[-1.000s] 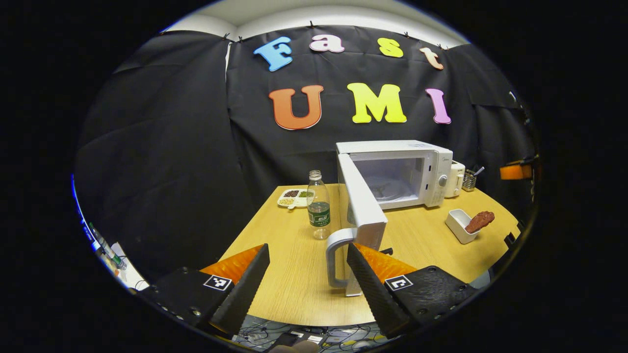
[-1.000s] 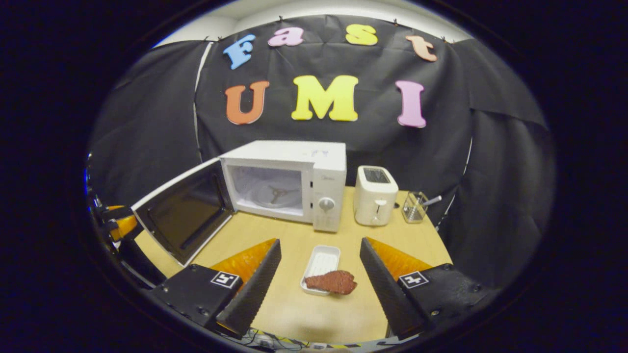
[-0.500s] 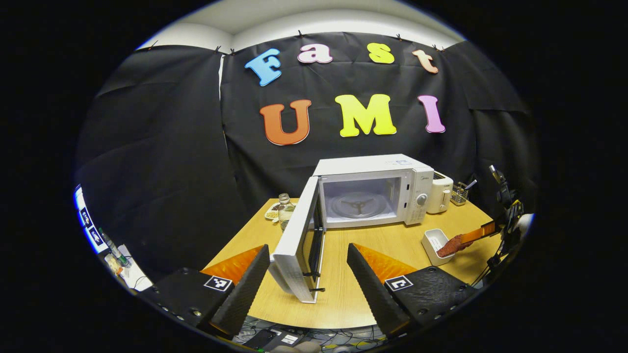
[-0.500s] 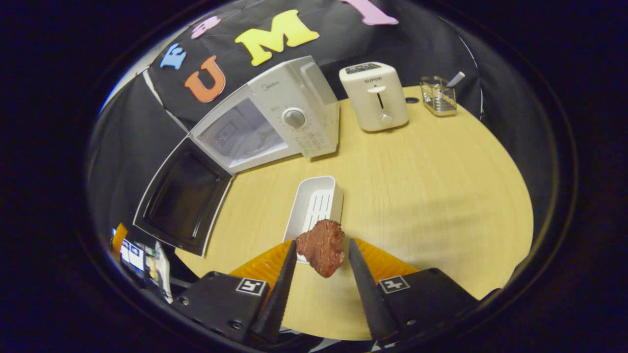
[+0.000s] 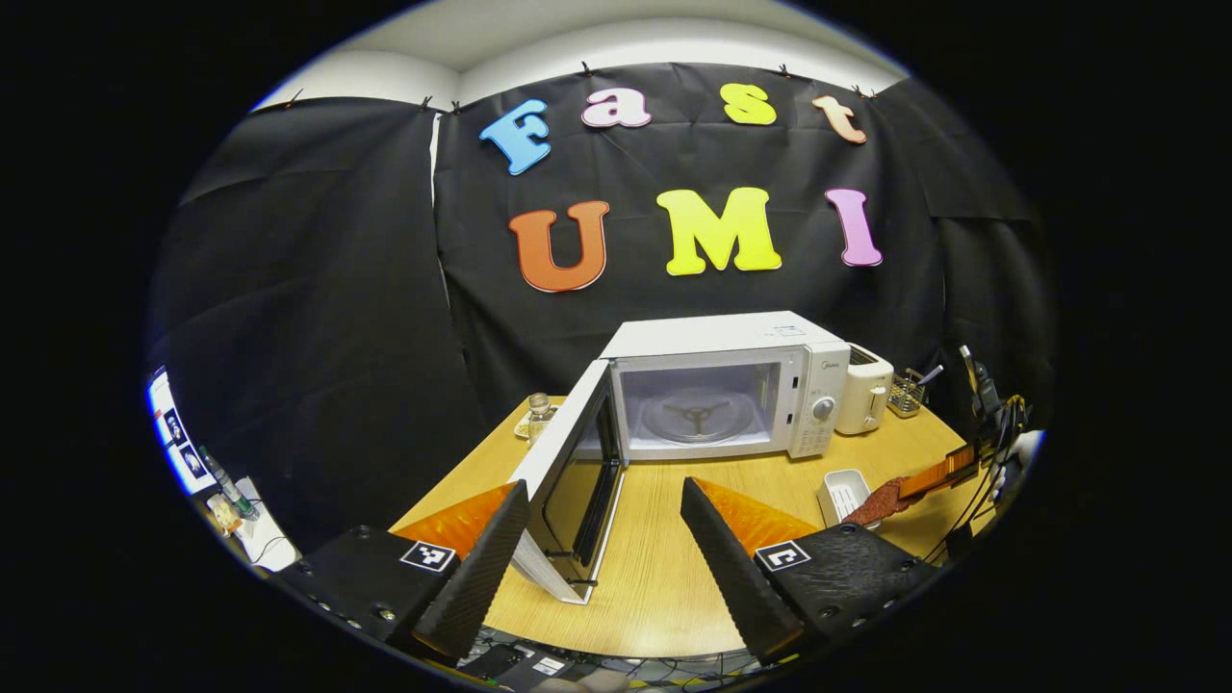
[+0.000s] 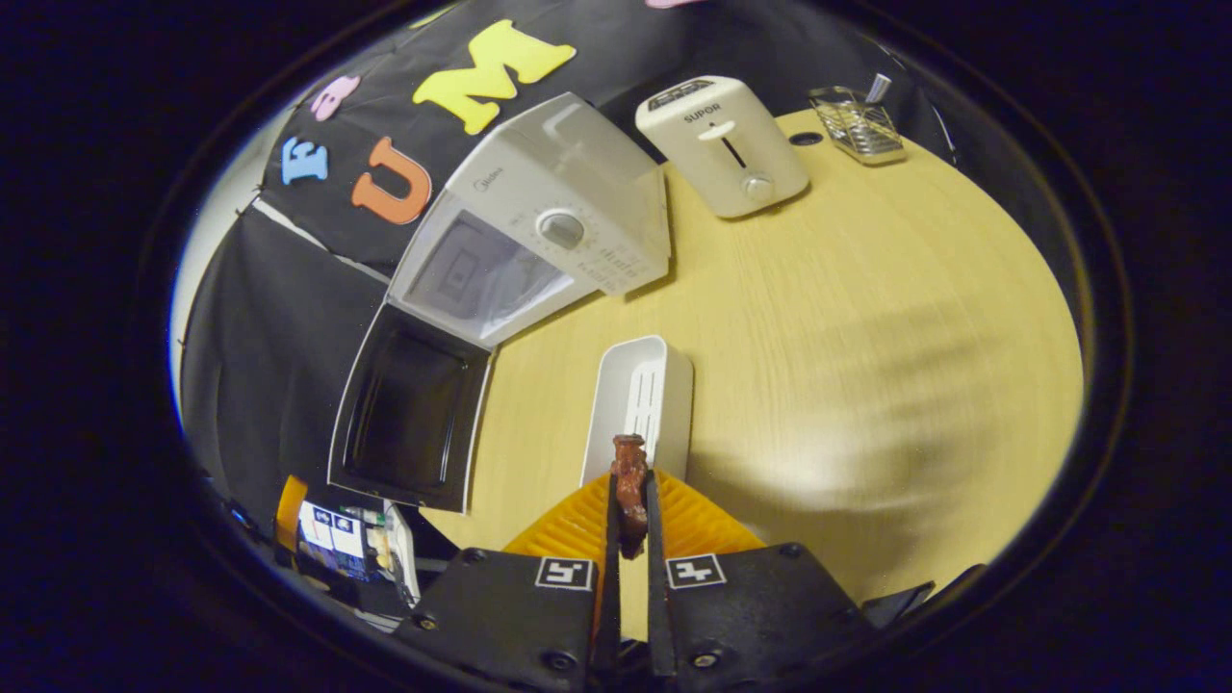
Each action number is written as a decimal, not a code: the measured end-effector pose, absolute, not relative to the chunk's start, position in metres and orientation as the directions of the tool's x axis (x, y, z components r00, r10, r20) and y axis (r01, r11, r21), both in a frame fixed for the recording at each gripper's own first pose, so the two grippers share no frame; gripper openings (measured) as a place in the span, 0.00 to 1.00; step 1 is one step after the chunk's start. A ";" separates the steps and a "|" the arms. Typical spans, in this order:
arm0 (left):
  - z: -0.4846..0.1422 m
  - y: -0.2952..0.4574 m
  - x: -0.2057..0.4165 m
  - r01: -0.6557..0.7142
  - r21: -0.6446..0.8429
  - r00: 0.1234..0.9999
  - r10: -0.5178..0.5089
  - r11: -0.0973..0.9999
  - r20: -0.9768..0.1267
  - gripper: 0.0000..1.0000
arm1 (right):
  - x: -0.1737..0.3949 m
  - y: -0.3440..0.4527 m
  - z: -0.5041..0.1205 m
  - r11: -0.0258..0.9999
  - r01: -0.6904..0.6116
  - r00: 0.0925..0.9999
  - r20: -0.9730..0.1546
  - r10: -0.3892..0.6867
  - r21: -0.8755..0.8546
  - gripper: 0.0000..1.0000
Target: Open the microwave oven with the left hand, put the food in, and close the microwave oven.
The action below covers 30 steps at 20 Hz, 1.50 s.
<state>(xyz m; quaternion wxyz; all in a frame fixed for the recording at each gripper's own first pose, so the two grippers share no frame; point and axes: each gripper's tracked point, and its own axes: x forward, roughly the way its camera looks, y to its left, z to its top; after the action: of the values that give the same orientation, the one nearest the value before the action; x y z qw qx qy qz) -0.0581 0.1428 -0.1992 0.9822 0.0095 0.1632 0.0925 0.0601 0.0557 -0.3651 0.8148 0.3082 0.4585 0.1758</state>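
Left gripper view shows the left gripper [image 5: 604, 539] hanging over the near table edge with its jaws spread wide and nothing between them, just short of the microwave door [image 5: 570, 481], which stands swung out toward the camera; behind it the microwave [image 5: 722, 385] cavity is open, with the turntable bare. Further right, the white tray [image 5: 842, 493] sits on the table [image 5: 664, 587], and the right gripper [image 5: 929, 476] reaches in from the edge, holding the food [image 5: 878, 500]. In the right gripper view its jaws are nearly closed, both fingers pressed on the brown piece of food [image 6: 629, 486] at the tray's near end. The likeliest trouble, I judge, is that the thin, uneven piece slips or twists out on the way to the cavity, or that the door's free edge gets knocked by a passing gripper and swings partway shut. Half a second earlier the jaws stood apart around the food; they have since clamped on it, and the left gripper has drawn back slightly from the door.
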 end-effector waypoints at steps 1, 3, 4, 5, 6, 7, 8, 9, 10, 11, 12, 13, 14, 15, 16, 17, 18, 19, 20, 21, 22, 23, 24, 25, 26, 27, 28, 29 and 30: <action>-0.201 0.144 -0.057 -0.171 0.049 0.931 0.178 0.984 -0.319 0.97 | 0.061 0.058 -0.351 0.747 -0.023 0.533 -0.624 0.571 0.664 0.14; -0.201 0.150 -0.056 -0.164 0.038 0.931 0.167 0.986 -0.324 0.97 | 0.065 0.070 -0.323 0.743 -0.061 0.563 -0.592 0.577 0.666 0.14; -0.199 0.153 -0.055 -0.165 0.032 0.931 0.166 0.986 -0.324 0.97 | 0.068 0.079 -0.311 0.740 -0.076 0.578 -0.575 0.579 0.668 0.14; -0.199 0.156 -0.055 -0.157 0.023 0.933 0.156 0.987 -0.324 0.97 | 0.074 0.089 -0.298 0.735 -0.087 0.600 -0.554 0.578 0.672 0.14; -0.197 0.159 -0.056 -0.148 0.019 0.937 0.147 0.989 -0.319 0.97 | 0.082 0.101 -0.286 0.726 -0.094 0.626 -0.527 0.575 0.681 0.14; -0.196 0.162 -0.056 -0.140 0.023 0.937 0.140 0.990 -0.321 0.97 | 0.089 0.113 -0.275 0.712 -0.092 0.656 -0.495 0.569 0.696 0.14; -0.197 0.165 -0.057 -0.130 0.031 0.934 0.133 0.991 -0.331 0.97 | 0.097 0.128 -0.269 0.694 -0.091 0.671 -0.471 0.573 0.714 0.14; -0.195 0.166 -0.057 -0.111 0.041 0.937 0.119 0.993 -0.330 0.97 | 0.105 0.144 -0.267 0.678 -0.075 0.690 -0.453 0.565 0.731 0.13; -0.191 0.165 -0.058 -0.091 0.048 0.941 0.101 0.995 -0.323 0.97 | 0.117 0.160 -0.265 0.660 -0.068 0.706 -0.432 0.562 0.748 0.13; -0.189 0.166 -0.058 -0.069 0.052 0.944 0.082 0.996 -0.321 0.97 | 0.128 0.179 -0.268 0.647 -0.056 0.721 -0.417 0.553 0.760 0.13; -0.189 0.165 -0.058 -0.044 0.051 0.944 0.058 0.998 -0.325 0.97 | 0.141 0.195 -0.270 0.642 -0.048 0.735 -0.409 0.542 0.765 0.13; -0.190 0.164 -0.061 -0.022 0.049 0.943 0.037 0.999 -0.330 0.97 | 0.154 0.209 -0.271 0.639 -0.041 0.756 -0.394 0.522 0.768 0.12; -0.191 0.164 -0.062 -0.002 0.049 0.942 0.018 0.999 -0.334 0.97 | 0.169 0.223 -0.273 0.636 -0.034 0.775 -0.381 0.504 0.771 0.12; -0.191 0.164 -0.063 0.019 0.046 0.942 -0.002 0.999 -0.337 0.97 | 0.186 0.235 -0.275 0.633 -0.021 0.802 -0.365 0.472 0.774 0.12; -0.191 0.165 -0.064 0.036 0.050 0.941 -0.017 0.998 -0.338 0.97 | 0.203 0.247 -0.277 0.629 -0.005 0.825 -0.352 0.442 0.777 0.12; -0.192 0.167 -0.066 0.050 0.057 0.939 -0.027 0.997 -0.342 0.97 | 0.218 0.258 -0.279 0.615 0.006 0.849 -0.330 0.413 0.788 0.12; -0.193 0.171 -0.067 0.058 0.066 0.939 -0.032 0.996 -0.343 0.97 | 0.234 0.266 -0.280 0.593 0.030 0.873 -0.309 0.377 0.805 0.12; -0.191 0.175 -0.067 0.064 0.067 0.941 -0.037 0.996 -0.338 0.97 | 0.250 0.271 -0.283 0.569 0.055 0.896 -0.293 0.335 0.820 0.12; -0.191 0.179 -0.066 0.070 0.063 0.943 -0.046 0.996 -0.329 0.97 | 0.265 0.275 -0.287 0.543 0.081 0.912 -0.282 0.298 0.836 0.12; -0.193 0.184 -0.063 0.076 0.064 0.944 -0.051 0.995 -0.327 0.97 | 0.278 0.279 -0.294 0.522 0.102 0.924 -0.275 0.265 0.847 0.12; -0.197 0.190 -0.061 0.076 0.068 0.940 -0.048 0.995 -0.338 0.97 | 0.289 0.284 -0.297 0.502 0.114 0.934 -0.265 0.241 0.858 0.12; -0.198 0.198 -0.059 0.073 0.074 0.941 -0.044 0.995 -0.336 0.97 | 0.300 0.288 -0.300 0.478 0.125 0.941 -0.257 0.220 0.870 0.12; -0.199 0.202 -0.058 0.074 0.072 0.942 -0.046 0.995 -0.331 0.97 | 0.310 0.293 -0.303 0.448 0.135 0.946 -0.249 0.207 0.884 0.12; -0.202 0.205 -0.058 0.072 0.069 0.942 -0.045 0.995 -0.332 0.97 | 0.320 0.300 -0.306 0.427 0.135 0.949 -0.241 0.205 0.894 0.12; -0.206 0.208 -0.058 0.071 0.067 0.940 -0.044 0.995 -0.338 0.97 | 0.328 0.304 -0.310 0.421 0.141 0.952 -0.240 0.191 0.896 0.12; -0.208 0.210 -0.059 0.074 0.065 0.938 -0.047 0.995 -0.342 0.97 | 0.333 0.305 -0.314 0.426 0.150 0.953 -0.245 0.178 0.892 0.12; -0.211 0.212 -0.059 0.077 0.064 0.939 -0.051 0.995 -0.341 0.97 | 0.339 0.306 -0.320 0.431 0.162 0.955 -0.251 0.157 0.887 0.13; -0.211 0.214 -0.059 0.079 0.065 0.939 -0.052 0.995 -0.340 0.97 | 0.345 0.308 -0.324 0.432 0.172 0.958 -0.253 0.137 0.885 0.12; -0.213 0.216 -0.059 0.082 0.066 0.938 -0.055 0.994 -0.342 0.97 | 0.350 0.310 -0.328 0.434 0.182 0.956 -0.262 0.131 0.882 0.12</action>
<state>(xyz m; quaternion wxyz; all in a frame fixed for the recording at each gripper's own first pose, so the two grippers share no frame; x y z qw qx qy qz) -0.0589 0.2162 -0.2133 0.9836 0.0398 0.1725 -0.0349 0.3497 0.3105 -0.3284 0.8339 0.5316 0.1472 -0.0152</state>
